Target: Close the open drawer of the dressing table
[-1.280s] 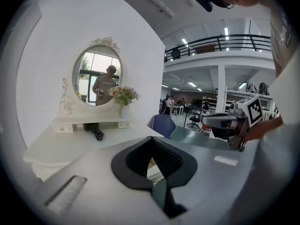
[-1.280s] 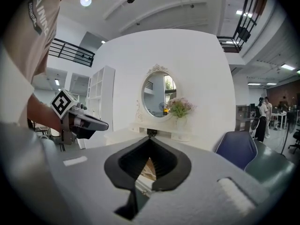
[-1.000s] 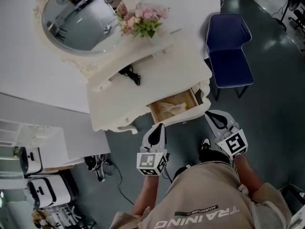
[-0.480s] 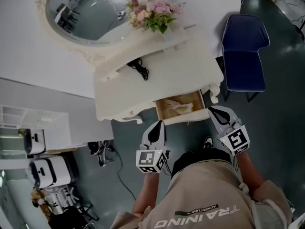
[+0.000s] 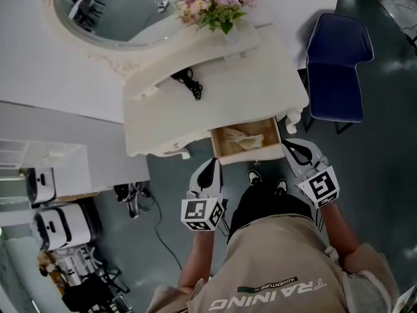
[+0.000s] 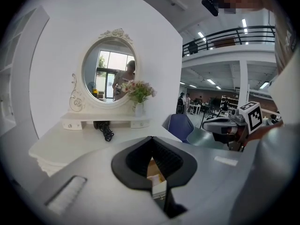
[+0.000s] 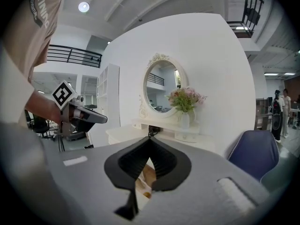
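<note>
**Task item.** The open drawer [image 5: 246,140], cream-white outside with a bare wood interior, stands pulled out from the front edge of the cream-white dressing table [image 5: 215,96], towards its right front corner. Something pale lies inside it; what it is cannot be made out. The drawer's long axis runs along the table's front edge. Its travel is square to that edge, straight away from the person.

**Left gripper** [image 5: 212,165]. The jaws are closed tip to tip and hold nothing. In the left gripper view [image 6: 151,139] only a narrow gap remains behind the tips, and the drawer's wood shows through it. In the head view the tips sit just outside the drawer's left front corner, a little short of its front panel. Contact cannot be confirmed.

**Right gripper** [image 5: 290,148]. Its jaws are likewise pressed together and empty, as the right gripper view [image 7: 150,140] shows. The tips sit just beside the drawer's right front corner, about level with the front panel.

**Governing relation.** The drawer front lies between the two grippers and ahead of both. The right appears marginally nearer.

**Assessment.** Closing has not begun. It calls for an even push on the front panel towards the table, since uneven pressure could skew the drawer in its runners.
</note>
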